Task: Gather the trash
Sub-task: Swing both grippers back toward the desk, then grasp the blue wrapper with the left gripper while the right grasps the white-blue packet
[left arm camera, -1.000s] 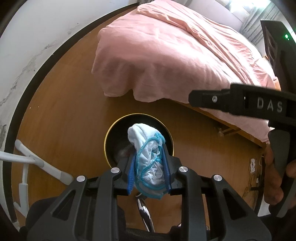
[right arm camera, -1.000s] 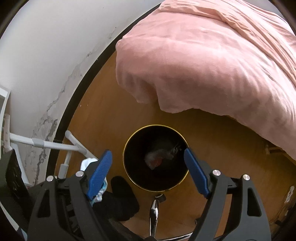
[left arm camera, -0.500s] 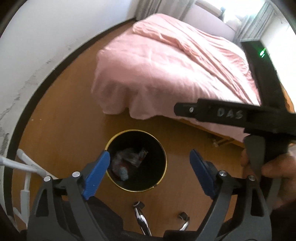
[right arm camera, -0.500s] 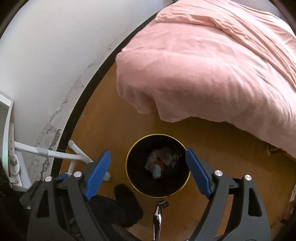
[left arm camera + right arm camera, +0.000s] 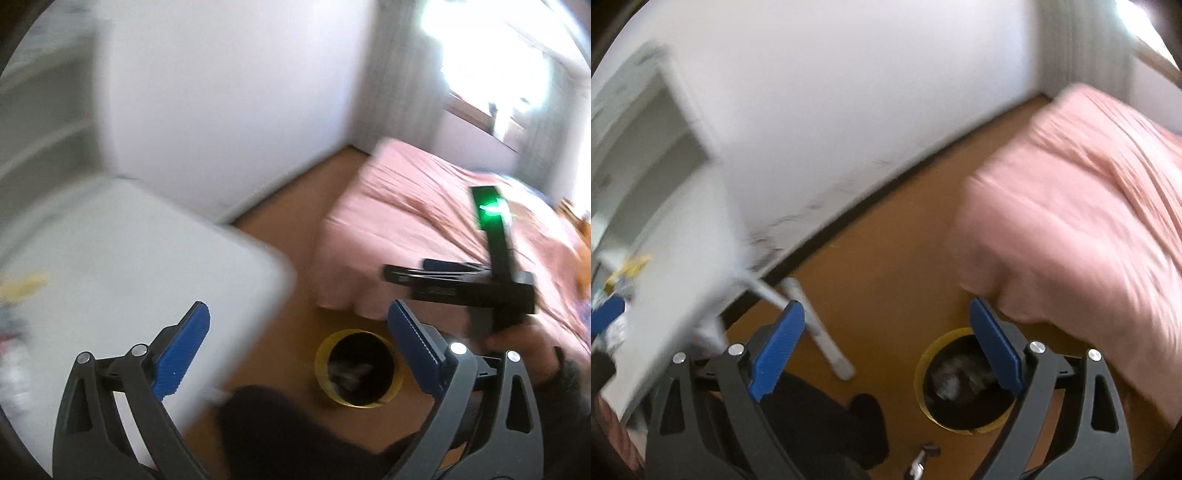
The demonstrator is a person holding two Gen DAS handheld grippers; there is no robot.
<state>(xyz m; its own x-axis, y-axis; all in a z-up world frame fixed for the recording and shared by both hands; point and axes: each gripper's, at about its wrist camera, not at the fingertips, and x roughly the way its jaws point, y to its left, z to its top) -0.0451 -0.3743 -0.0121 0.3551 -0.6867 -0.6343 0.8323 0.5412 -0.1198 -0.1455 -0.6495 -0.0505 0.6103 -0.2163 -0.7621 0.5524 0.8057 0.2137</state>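
A round black bin with a gold rim stands on the wooden floor by the bed, with crumpled trash inside; it also shows in the right wrist view. My left gripper is open and empty, raised well above the floor. My right gripper is open and empty; it shows from the side in the left wrist view. Blurred yellow and white scraps lie on the white table at the far left. Both views are motion-blurred.
A white table fills the left side, with its legs on the floor. A bed with a pink cover is on the right. A white wall and a bright window lie behind.
The left gripper let go of the white and blue trash, which dropped into the bin. Both grippers then rose and swung up and left, bringing the white table into view.
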